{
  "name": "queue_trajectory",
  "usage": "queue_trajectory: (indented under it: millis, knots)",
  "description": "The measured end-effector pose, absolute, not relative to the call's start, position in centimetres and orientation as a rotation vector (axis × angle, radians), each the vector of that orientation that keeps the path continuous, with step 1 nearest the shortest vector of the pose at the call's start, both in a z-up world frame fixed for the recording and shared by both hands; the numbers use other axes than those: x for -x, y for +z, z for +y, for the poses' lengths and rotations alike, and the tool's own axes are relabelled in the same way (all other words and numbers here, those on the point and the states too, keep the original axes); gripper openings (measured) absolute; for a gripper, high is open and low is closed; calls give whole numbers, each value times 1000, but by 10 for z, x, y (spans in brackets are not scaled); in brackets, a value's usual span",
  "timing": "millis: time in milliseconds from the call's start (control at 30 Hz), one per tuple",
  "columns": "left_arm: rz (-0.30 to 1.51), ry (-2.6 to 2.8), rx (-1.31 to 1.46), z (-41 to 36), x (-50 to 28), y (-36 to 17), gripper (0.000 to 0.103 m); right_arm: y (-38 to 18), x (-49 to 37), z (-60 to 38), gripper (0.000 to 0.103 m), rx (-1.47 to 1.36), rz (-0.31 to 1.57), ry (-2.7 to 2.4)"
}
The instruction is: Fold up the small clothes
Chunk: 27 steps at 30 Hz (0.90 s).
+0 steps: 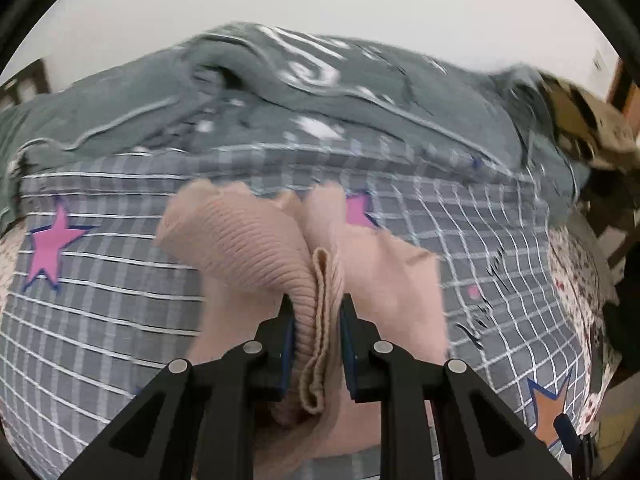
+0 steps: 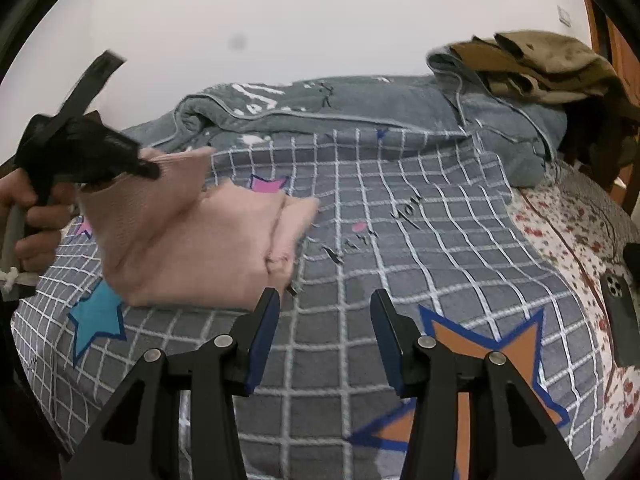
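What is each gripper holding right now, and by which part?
The left gripper pinches the pink garment by its bunched ribbed hem. The right gripper is open, holding nothing.

The pink garment [image 2: 188, 236] lies on the checked sheet [image 2: 400, 240], left of the right gripper [image 2: 324, 312]. Behind it lies a rolled blanket [image 2: 360, 108]; a phone [image 2: 622, 316] lies far right.

A grey checked sheet [image 2: 400, 240] with stars, a rolled grey blanket [image 2: 360, 108], a phone [image 2: 620, 312] at right.
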<state>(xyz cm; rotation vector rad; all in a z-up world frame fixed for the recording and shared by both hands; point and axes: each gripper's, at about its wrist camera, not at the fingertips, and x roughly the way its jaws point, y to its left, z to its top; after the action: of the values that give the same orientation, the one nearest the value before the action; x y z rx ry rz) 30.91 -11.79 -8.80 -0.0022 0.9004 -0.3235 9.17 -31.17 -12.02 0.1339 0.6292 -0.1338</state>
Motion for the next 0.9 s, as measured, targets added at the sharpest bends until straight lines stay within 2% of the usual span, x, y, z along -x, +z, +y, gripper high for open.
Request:
queue_trajectory:
  millis: [233, 400, 433, 500, 533, 733, 900]
  knots:
    - [965, -433, -39, -177, -296, -124, 22, -135, -82, -327, 47, -152, 674, -155]
    - [970, -516, -13, -160, -291, -115, 29, -142, -94, -321, 47, -167, 695, -108]
    - [957, -505, -17, -153, -290, -111, 34, -141, -99, -319, 47, -166, 693, -91]
    - [925, -475, -24, -135, -292, -105, 53, -137, -112, -313, 47, -171, 682, -48]
    - [906, -454, -27, -125, -293, -102, 69, -135, -117, -310, 47, -174, 679, -34]
    - [829, -309, -55, -49, -294, -105, 71, -118, -160, -296, 57, -227, 626, 71]
    - [846, -254, -65, -8, -296, -127, 71, -112, -204, -295, 58, -323, 623, 107]
